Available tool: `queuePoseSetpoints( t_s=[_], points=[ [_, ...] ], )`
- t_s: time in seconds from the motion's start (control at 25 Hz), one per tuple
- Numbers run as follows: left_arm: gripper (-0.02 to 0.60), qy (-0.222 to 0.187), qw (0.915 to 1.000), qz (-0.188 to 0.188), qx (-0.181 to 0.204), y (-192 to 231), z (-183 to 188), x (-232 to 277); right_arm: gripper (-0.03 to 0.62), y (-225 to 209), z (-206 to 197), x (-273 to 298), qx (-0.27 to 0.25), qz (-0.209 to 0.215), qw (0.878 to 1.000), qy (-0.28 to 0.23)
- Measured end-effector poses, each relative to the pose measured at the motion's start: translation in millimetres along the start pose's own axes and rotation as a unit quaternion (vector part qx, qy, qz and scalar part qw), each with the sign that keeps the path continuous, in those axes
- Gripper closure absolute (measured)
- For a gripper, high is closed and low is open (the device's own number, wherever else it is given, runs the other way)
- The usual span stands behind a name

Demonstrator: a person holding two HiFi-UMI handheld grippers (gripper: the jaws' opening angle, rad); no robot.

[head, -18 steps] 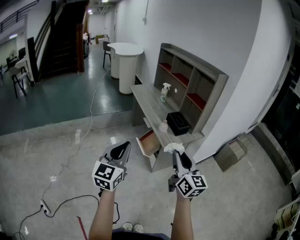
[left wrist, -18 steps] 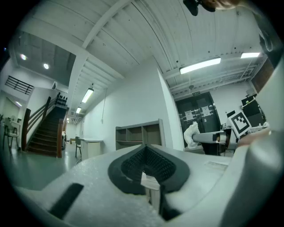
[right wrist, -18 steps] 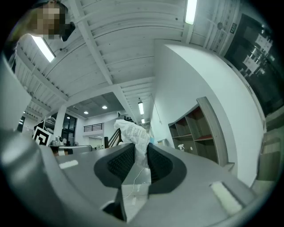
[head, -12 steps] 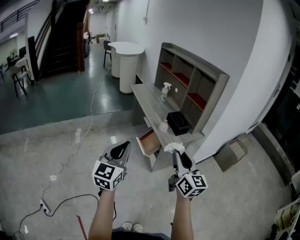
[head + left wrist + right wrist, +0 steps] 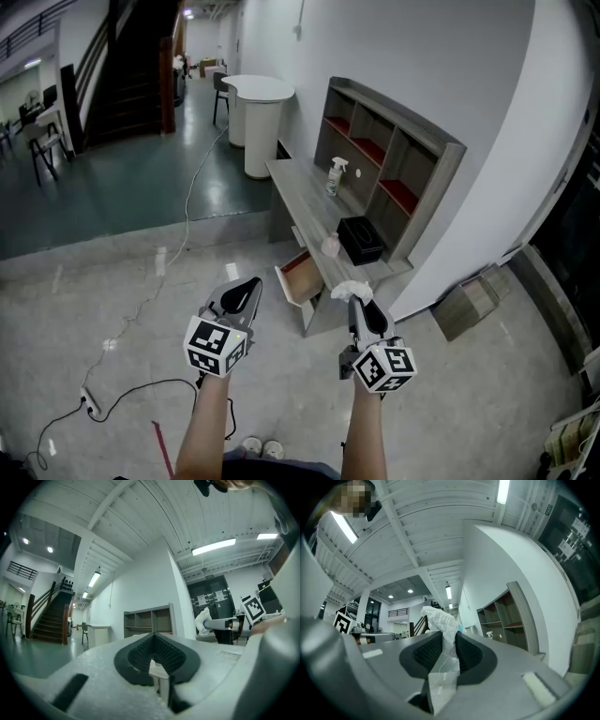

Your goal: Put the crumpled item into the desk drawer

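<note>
My right gripper (image 5: 358,301) (image 5: 449,641) is shut on a crumpled white item (image 5: 350,292) (image 5: 441,623) that sticks up past its tips. It hovers just in front of the grey desk (image 5: 302,198), near that desk's close end. The desk drawer (image 5: 297,280) hangs pulled out below the desktop, its reddish inside showing, left of the right gripper. My left gripper (image 5: 247,292) (image 5: 154,656) is shut with nothing between its pads and hovers over the floor, left of the drawer.
On the desk stand a black box (image 5: 359,240), a spray bottle (image 5: 333,176) and a small pale object (image 5: 330,246), with a shelf unit (image 5: 389,169) behind. A round white counter (image 5: 257,122) is further back. A cable (image 5: 141,394) trails over the floor; a cardboard box (image 5: 471,300) sits at right.
The view has shifted slightly, so the desk and drawer sit a little higher and nearer. Both grippers hold about the same pose, the right one still holding the item.
</note>
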State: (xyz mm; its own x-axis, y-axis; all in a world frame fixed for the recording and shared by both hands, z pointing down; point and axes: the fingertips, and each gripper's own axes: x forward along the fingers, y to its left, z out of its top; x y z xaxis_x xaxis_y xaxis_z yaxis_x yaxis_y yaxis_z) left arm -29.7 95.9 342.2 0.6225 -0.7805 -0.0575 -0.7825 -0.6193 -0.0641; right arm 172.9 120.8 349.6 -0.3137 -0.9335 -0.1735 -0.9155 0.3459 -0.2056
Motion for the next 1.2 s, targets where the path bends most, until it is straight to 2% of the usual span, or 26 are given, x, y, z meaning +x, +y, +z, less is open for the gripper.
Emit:
queuePoseSetpoints(
  t_s=[0.32, 0.64, 0.88, 1.2],
  points=[
    [0.58, 0.02, 0.9996, 0.02, 0.007, -4.4, -18.6, -10.4, 0.493, -19.0, -11.2, -1.1, 0.007, -0.001, 1.0, 0.0],
    [0.58, 0.027, 0.9986, 0.046, 0.002, 37.5, -33.2, 7.3, 0.491, -33.0, -30.7, 44.0, 0.017, 0.0, 1.0, 0.007],
    [0.58, 0.016, 0.9991, 0.037, -0.01, 93.6, -56.7, 57.1, 0.491, -48.1, -52.4, 109.3, 0.001, -0.018, 1.0, 0.008],
    [0.58, 0.018, 0.9989, 0.02, -0.037, 209.0, -84.4, 160.6, 0.491, -81.7, -82.6, 254.6, -0.005, -0.051, 0.998, 0.019]
  ],
)
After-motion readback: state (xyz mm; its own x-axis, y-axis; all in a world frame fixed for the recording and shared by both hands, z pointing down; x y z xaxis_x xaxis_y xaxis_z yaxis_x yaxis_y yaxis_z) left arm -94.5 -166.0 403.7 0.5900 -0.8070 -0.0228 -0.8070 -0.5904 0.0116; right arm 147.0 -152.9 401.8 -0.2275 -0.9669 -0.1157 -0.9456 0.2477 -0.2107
